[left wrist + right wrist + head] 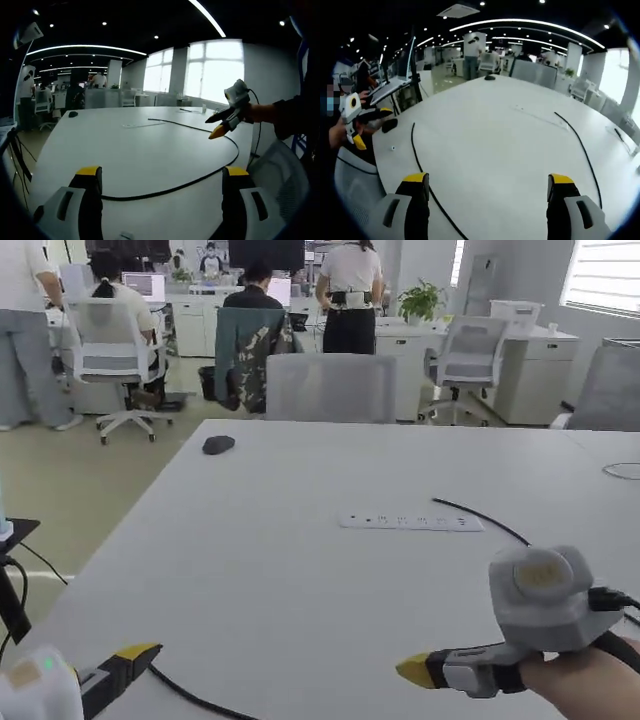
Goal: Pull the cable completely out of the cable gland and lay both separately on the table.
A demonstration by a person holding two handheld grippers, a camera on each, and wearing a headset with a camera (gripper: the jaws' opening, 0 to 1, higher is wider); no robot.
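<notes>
Both grippers have their jaws wide apart, holding nothing. The black cable (pixel 175 186) lies curved on the table (pixel 130 150), running crosswise just ahead of the left gripper (pixel 162 172), nearer than the right gripper (pixel 488 178); the gland cannot be told

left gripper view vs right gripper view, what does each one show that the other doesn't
Left gripper view, not the right one: the right gripper, held up over the far right side of the table.

Right gripper view, not the left one: the left gripper, held up at the table's left edge.

Shared: the white table, the black cable curving across it, a dark mouse at the far end, and each view's own yellow-tipped jaws standing wide apart with nothing between them.
</notes>
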